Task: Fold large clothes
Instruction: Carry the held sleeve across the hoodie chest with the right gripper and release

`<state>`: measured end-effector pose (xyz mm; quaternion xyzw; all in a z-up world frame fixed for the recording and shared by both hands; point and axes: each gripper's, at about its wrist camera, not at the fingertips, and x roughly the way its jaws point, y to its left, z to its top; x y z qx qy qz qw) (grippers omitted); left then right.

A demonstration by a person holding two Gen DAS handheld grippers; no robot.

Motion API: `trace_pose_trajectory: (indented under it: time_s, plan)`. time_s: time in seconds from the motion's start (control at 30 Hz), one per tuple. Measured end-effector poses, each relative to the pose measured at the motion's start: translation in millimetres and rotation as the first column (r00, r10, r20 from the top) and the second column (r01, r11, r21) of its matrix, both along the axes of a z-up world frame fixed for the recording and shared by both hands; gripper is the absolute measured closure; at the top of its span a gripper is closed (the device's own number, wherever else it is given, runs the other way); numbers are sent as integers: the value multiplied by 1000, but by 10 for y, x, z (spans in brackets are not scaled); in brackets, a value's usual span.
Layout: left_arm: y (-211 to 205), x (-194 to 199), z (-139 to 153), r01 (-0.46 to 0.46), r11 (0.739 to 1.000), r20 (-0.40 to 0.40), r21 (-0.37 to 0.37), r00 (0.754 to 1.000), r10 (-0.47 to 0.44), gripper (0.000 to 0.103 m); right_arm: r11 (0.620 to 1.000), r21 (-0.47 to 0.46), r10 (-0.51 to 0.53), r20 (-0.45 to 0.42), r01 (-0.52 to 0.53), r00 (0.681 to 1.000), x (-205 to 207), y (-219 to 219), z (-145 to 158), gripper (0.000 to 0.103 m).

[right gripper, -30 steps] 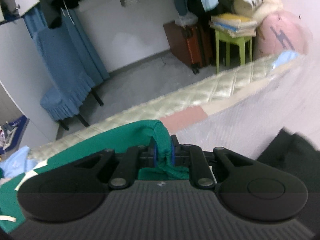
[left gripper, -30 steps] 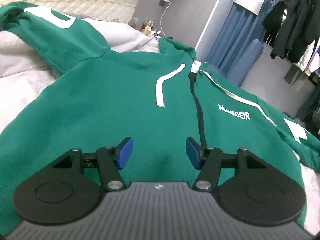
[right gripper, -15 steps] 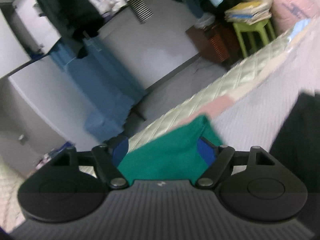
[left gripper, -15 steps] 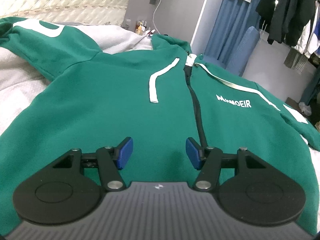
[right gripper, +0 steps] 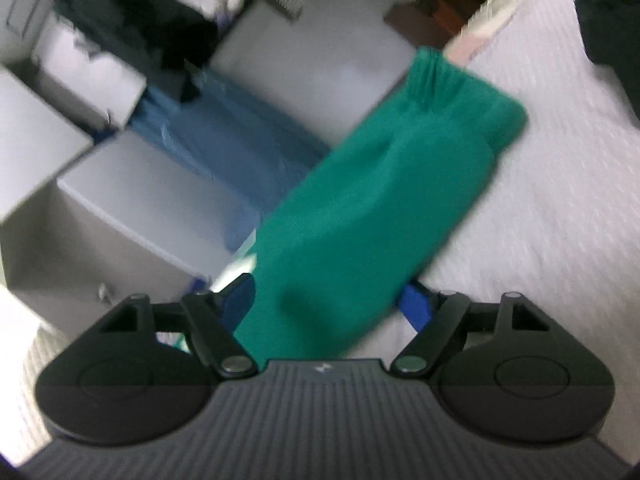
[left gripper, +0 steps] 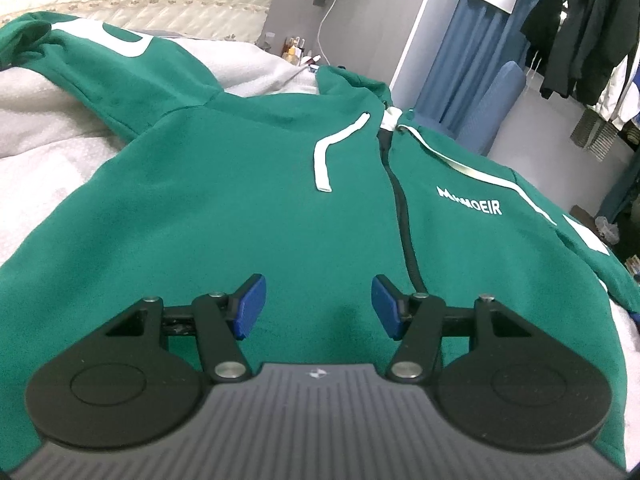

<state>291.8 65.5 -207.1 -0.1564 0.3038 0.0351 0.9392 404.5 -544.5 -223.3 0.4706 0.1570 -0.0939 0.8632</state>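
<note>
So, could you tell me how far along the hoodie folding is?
Done: the green hoodie lies face up, spread on the bed. In hand: nothing; the left gripper and right gripper are open, with the sleeve lying out straight. Left: every fold.

Hoodie spread front-up on the bed, one sleeve out toward each side.

In the left wrist view the hoodie (left gripper: 248, 216) lay on the bed cover (left gripper: 36, 168), its zipper (left gripper: 404, 224) running toward 12 o'clock, a drawstring (left gripper: 326, 152) just left of it, the chest lettering (left gripper: 470, 204) at 2 o'clock, and a sleeve (left gripper: 100, 60) at 10 o'clock. In the right wrist view, the other sleeve (right gripper: 372, 208) reached toward 1 o'clock, its cuff (right gripper: 448, 80) at the bed's edge.
</note>
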Motion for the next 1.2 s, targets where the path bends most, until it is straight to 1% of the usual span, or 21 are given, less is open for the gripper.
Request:
trace_pose_trajectory:
  time_s: [0.03,0.1,0.17,0.23,0.27,0.3,0.33,0.37,0.4,0.47,0.5,0.57,0.63,0.7,0.8,0.87,0.93,1.0,1.03,1.1,1.2]
  plan:
    - [-13,22,-16,0,1000,-3,8,1000,0,39,999,-10,-30,21,30,999,62,-54,0,25]
    - [-45,95,-59,0,1000,-13,22,1000,0,39,996,-40,-73,37,75,997,185,-184,-2,25]
    - [-67,170,-100,2,1000,-24,25,1000,-1,39,991,-48,-121,47,123,992,285,-338,-13,26]
    - [-92,213,-120,-16,999,-18,46,1000,17,39,984,-43,-172,52,175,984,379,-465,-35,32]
    - [-103,222,-122,-34,997,-11,64,999,34,39,982,-43,-185,43,187,982,441,-517,-38,41]
    - [-105,234,-123,-44,996,-7,75,999,45,39,978,-48,-200,22,201,980,500,-558,-31,58]
    - [-96,247,-126,-53,996,-3,77,999,53,39,975,-53,-216,-1,215,976,551,-590,-36,69]
    - [-81,256,-131,-66,995,-1,76,998,66,39,971,-69,-229,-28,227,973,599,-621,-3,85]
    - [-72,267,-133,-72,994,-1,83,997,72,39,970,-100,-226,-33,222,973,644,-625,31,87]
    - [-77,292,-129,-70,991,-11,116,997,72,39,950,-225,-227,-29,215,973,685,-577,218,89]
    - [-64,294,-117,-79,990,-13,114,997,81,39,944,-254,-221,-18,209,975,655,-609,273,90]
    - [3,271,-83,-109,992,-17,67,994,110,39,942,-264,-219,-12,208,976,681,-627,410,90]
    - [87,259,-40,-131,991,-30,15,991,131,39,930,-318,-202,-19,186,979,731,-500,627,91]
    - [171,242,17,-149,988,-36,-30,988,148,39,926,-341,-167,12,161,986,739,-373,882,91]
    - [207,199,110,-170,985,-37,-1,985,170,39,910,-392,-122,50,132,991,714,-125,1290,91]
    - [198,157,125,-158,987,-64,18,985,159,39,894,-436,-81,70,104,994,690,124,1604,91]
    - [199,96,131,-155,987,-81,30,984,157,39,862,-501,-36,88,75,995,653,415,1900,91]
    - [235,45,144,-145,989,-90,16,985,146,39,820,-570,10,107,52,994,623,745,2213,91]
    - [260,22,156,-142,990,-88,6,986,142,39,785,-618,27,105,44,994,592,981,2388,91]
    - [323,-43,199,-135,991,-71,-12,988,134,39,746,-666,70,121,29,990,525,1353,2664,91]
    - [429,-132,279,-140,990,-38,-31,990,138,39,702,-712,143,152,8,978,371,1948,2976,91]
